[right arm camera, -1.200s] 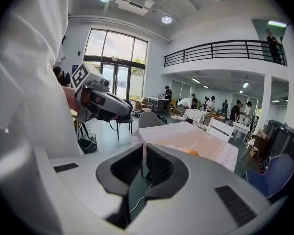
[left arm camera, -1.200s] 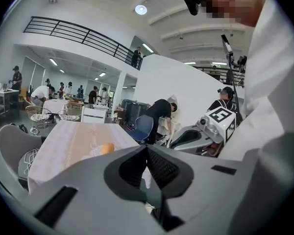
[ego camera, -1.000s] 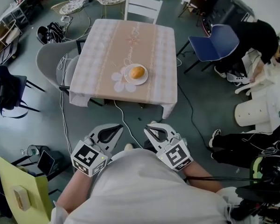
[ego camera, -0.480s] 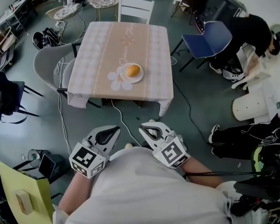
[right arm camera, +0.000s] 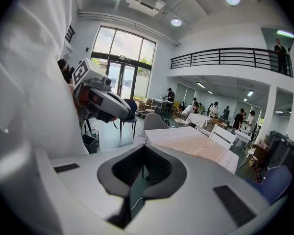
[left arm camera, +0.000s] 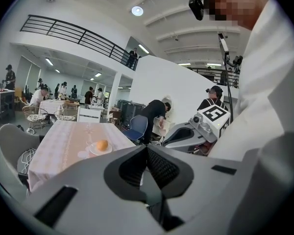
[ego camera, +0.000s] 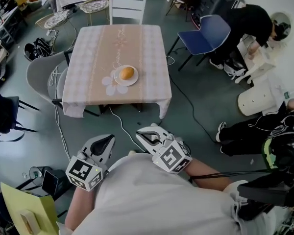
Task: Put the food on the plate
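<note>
An orange-brown round food item [ego camera: 127, 73] lies on a white plate [ego camera: 118, 80] on the checked tablecloth of a table [ego camera: 88, 77], far ahead of both grippers. The left gripper view shows the food [left arm camera: 102, 144] and the plate [left arm camera: 94, 152] small in the distance. My left gripper [ego camera: 110, 138] is shut and empty, held near my chest. My right gripper [ego camera: 139, 132] has just been closing and now stands shut with nothing between its jaws. Both hang over the floor, well short of the table. The right gripper view shows the table [right arm camera: 196, 143] past the shut gripper [right arm camera: 143, 148].
A white chair [ego camera: 126, 9] stands behind the table, a grey chair [ego camera: 39, 75] at its left, a blue chair [ego camera: 203, 35] at its right. A cable [ego camera: 121, 126] runs across the floor from under the table. People are at the right [ego camera: 250, 21].
The table has slid up and to the left in the head view and looks farther off. Both grippers have shifted left, and the right gripper's jaws have closed.
</note>
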